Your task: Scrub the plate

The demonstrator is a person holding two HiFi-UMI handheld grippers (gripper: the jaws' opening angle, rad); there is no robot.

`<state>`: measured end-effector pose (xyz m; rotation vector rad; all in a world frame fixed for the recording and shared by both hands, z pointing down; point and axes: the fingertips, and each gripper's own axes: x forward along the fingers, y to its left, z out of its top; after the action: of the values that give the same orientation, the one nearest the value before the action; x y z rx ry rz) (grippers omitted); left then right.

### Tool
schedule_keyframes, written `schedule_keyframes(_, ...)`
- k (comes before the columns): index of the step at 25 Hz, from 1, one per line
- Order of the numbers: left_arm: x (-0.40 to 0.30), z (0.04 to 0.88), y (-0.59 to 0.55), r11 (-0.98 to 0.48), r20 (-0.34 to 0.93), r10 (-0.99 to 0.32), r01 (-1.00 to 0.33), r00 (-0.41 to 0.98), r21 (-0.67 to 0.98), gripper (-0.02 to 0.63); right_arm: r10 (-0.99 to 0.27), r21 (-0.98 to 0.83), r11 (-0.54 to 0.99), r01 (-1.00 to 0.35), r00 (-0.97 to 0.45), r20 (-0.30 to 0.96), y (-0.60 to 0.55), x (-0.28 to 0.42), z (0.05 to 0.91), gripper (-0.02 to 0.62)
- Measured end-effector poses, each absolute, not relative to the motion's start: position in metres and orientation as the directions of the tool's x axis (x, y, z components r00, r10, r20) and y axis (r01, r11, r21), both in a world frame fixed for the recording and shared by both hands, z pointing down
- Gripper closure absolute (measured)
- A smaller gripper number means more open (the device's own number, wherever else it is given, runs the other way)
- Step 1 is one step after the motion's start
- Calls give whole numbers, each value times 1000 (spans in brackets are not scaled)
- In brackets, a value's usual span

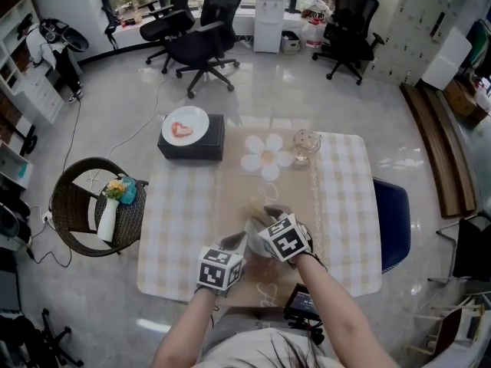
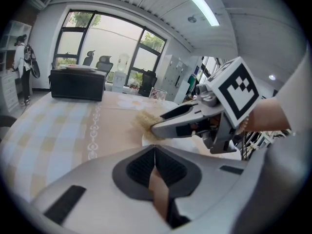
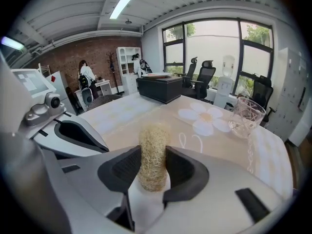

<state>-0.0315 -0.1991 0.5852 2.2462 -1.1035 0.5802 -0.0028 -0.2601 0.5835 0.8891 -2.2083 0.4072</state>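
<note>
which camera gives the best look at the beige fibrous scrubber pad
The right gripper view: the beige fibrous scrubber pad stands upright, clamped between the right gripper's jaws. The left gripper view shows only a tuft of it at that gripper's tip. In the head view the gripper itself covers it.

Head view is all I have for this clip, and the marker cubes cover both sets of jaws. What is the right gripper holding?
Observer: The right gripper is clamped on a tan fibrous scrubber, which stands upright between its jaws.
Operator: Is it over the plate?
Observer: Yes. The right gripper view shows the white plate directly beneath the scrubber.
Operator: And the left gripper?
Observer: In its own view, the left gripper has its jaws closed together, and the plate lies off to their right.
</note>
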Motion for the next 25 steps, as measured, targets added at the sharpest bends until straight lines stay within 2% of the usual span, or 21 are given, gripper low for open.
schedule_keyframes(9,-29,591,-198,-496,605,-553,-810,572,312,594,-468,-15,708,-706,-485,739,-263,1,592,437)
schedule_keyframes(25,-21,592,-198,-506,611,-541,-804,577,312,594,-513,28,658,-753,-421,748,-273,48,592,437)
